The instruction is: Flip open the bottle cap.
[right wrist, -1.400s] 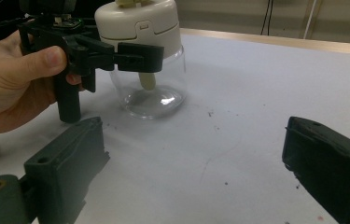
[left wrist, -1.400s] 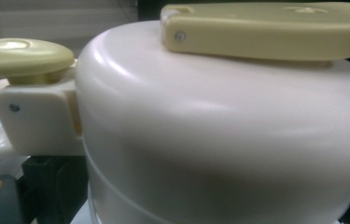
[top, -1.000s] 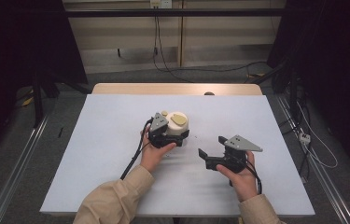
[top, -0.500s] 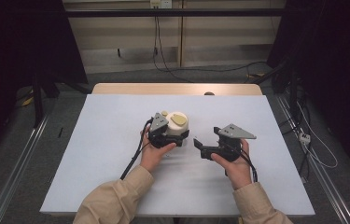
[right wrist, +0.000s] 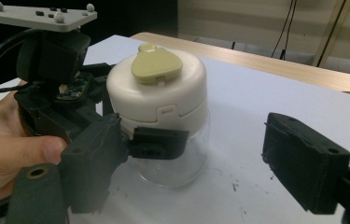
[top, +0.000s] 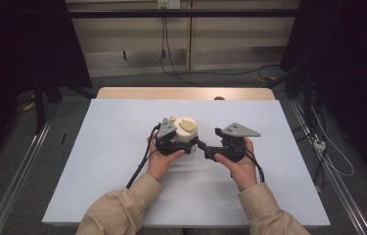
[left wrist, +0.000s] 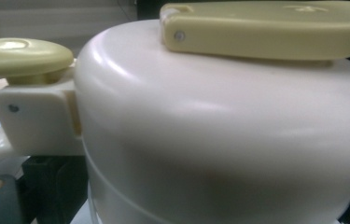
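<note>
Nearest the camera in the high view, two beige sleeves (top: 122,215) are seen entering from the bottom edge, each hand carrying a gripper over the white table (top: 112,161).

The left gripper (top: 183,143) is clamped on a jar (top: 187,131) near the middle of the table. In the right gripper view, one of its black jaws is seen pressed across the jar's front, at the seam where the white lid (right wrist: 156,95) meets the clear glass body (right wrist: 177,163). The jar stands upright on the table surface. From the left gripper view, the white lid is seen close up, with a pale yellow-green tab (left wrist: 266,28) lying flat on top and a round knob (left wrist: 23,56) of the same colour at its side.

The right gripper (top: 204,149) is held just beside the jar, on its right in the high view, jaws pointed at it. Its jaws stand fairly wide and have just been closing; nothing is gripped between them. The jar is seen ahead of the gap in the right gripper view, not touched by either pad.

Beyond the white surface, a strip of bare wooden tabletop (top: 186,93) is noted, and behind it cables (top: 220,73) on the floor.
</note>
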The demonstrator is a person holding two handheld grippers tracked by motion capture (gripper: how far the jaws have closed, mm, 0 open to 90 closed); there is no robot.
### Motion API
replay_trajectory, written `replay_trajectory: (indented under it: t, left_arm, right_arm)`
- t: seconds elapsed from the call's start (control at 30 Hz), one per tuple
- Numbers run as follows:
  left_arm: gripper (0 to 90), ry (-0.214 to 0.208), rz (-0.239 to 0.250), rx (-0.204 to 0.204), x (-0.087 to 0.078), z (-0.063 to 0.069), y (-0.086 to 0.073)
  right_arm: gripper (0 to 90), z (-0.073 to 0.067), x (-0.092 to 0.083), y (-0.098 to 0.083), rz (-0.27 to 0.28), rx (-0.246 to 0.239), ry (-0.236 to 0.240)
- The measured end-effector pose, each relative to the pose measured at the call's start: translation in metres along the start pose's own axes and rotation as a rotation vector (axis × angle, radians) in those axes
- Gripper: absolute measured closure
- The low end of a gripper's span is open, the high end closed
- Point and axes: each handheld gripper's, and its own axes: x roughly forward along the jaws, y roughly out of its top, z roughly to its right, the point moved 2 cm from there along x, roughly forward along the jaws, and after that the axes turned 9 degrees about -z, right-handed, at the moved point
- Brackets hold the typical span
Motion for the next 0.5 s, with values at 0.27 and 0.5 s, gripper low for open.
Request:
replay_trajectory:
  t: [0.27,0.5]
  left_arm:
    - [5.4,0.001,-0.001,0.001,0.0001,0.0001,0.0001]
    - [5.4,0.001,0.000,-0.002,0.0002,0.0003,0.0002]
  right_arm:
    - [40.9,0.0003,0.0055,0.0041,-0.012,0.001,-0.004]
    - [72.3,-0.0029,0.0089,0.0090,-0.033,-0.041,0.015]
